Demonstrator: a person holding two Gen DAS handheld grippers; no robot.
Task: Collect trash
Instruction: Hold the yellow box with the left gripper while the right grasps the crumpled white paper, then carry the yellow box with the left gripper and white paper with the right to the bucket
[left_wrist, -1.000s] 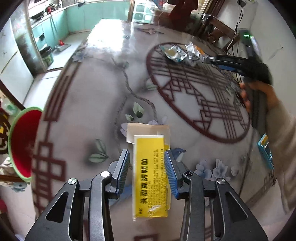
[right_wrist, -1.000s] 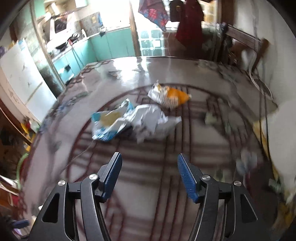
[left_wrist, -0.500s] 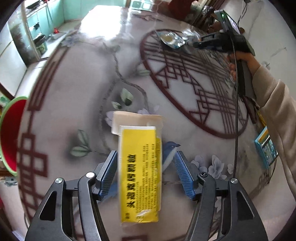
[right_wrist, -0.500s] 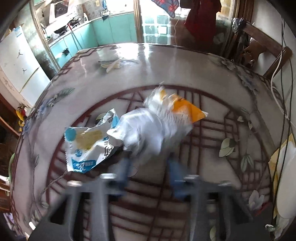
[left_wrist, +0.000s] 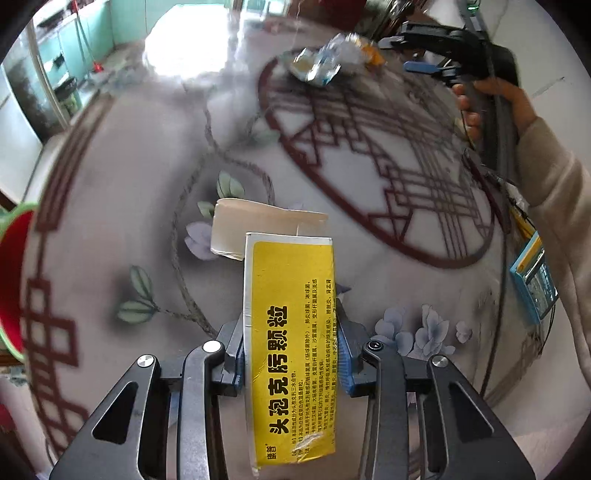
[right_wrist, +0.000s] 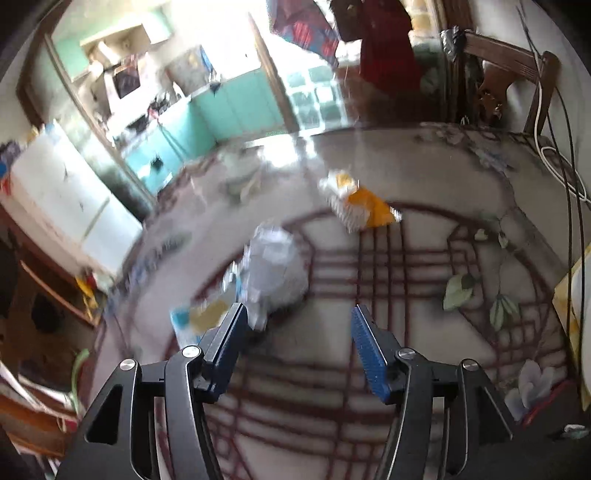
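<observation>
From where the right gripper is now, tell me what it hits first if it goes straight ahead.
Likely the bare table: the open right gripper points down at it. The white crumpled wrapper lies just beyond, left of centre; blur hides depth.

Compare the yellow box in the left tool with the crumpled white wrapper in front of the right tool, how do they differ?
The yellow box is flat-sided and printed with black text; the crumpled white wrapper is a wrinkled, shapeless wad. The yellow box is clamped between the pads of the left tool; the wrapper lies loose on the table, ahead of the open right tool. Both look like discarded packaging.
</observation>
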